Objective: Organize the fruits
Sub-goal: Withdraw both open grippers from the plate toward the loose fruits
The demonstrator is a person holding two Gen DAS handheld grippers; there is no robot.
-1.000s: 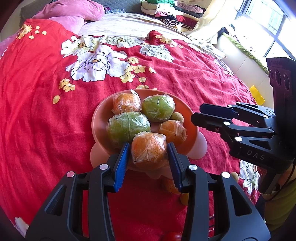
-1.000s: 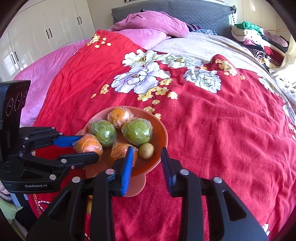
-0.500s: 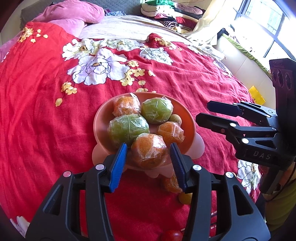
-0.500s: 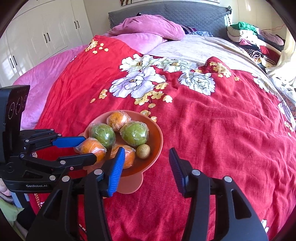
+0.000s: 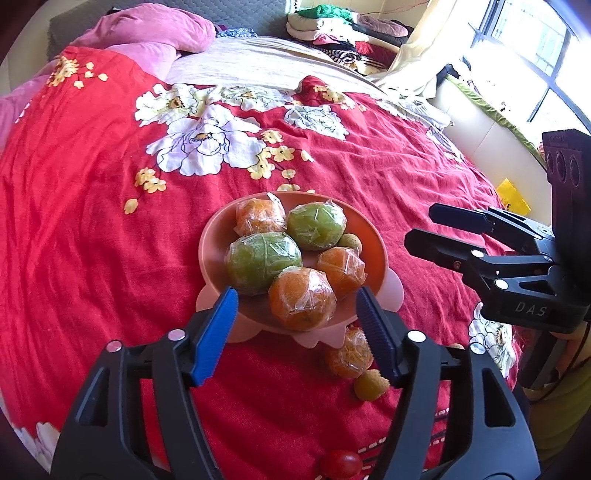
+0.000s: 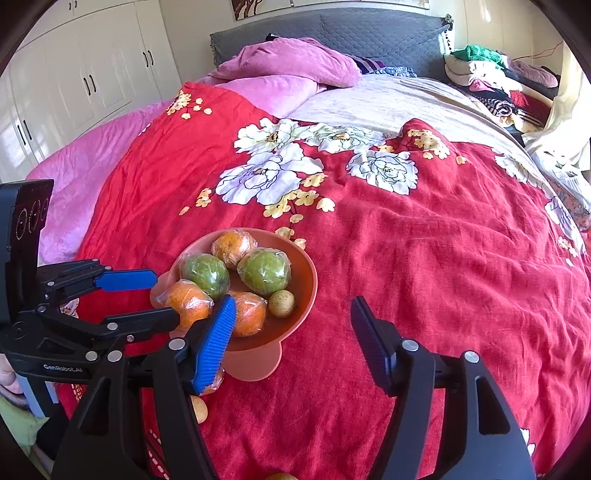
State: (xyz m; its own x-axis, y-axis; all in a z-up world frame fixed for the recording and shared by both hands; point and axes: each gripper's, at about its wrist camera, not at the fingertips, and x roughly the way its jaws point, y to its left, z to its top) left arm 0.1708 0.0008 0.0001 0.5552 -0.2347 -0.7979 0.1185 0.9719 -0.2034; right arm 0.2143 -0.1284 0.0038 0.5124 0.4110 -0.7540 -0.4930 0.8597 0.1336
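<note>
An orange-pink bowl [image 5: 210, 243] [image 6: 308, 291] sits on the red floral bedspread. It holds plastic-wrapped oranges, two wrapped green fruits [image 5: 260, 260] and a small brown fruit [image 6: 281, 303]. The nearest wrapped orange [image 5: 301, 297] rests at the bowl's front rim. My left gripper [image 5: 297, 332] is open and empty, its blue pads either side of and just behind that orange. My right gripper [image 6: 291, 339] is open and empty, right of the bowl. A loose wrapped orange [image 5: 349, 356], a small yellow fruit [image 5: 371, 384] and a red tomato [image 5: 340, 465] lie on the bedspread in front of the bowl.
Pink pillows [image 6: 291, 66] and a grey headboard [image 6: 369, 33] are at the far end. Folded clothes [image 6: 495, 81] are piled at the far right. White wardrobes [image 6: 85, 77] stand to the left. A window [image 5: 535, 62] lies to the right.
My left gripper opened, released the wrapped orange at the bowl's front rim and drew back. My right gripper also opened wider and pulled back from the bowl.
</note>
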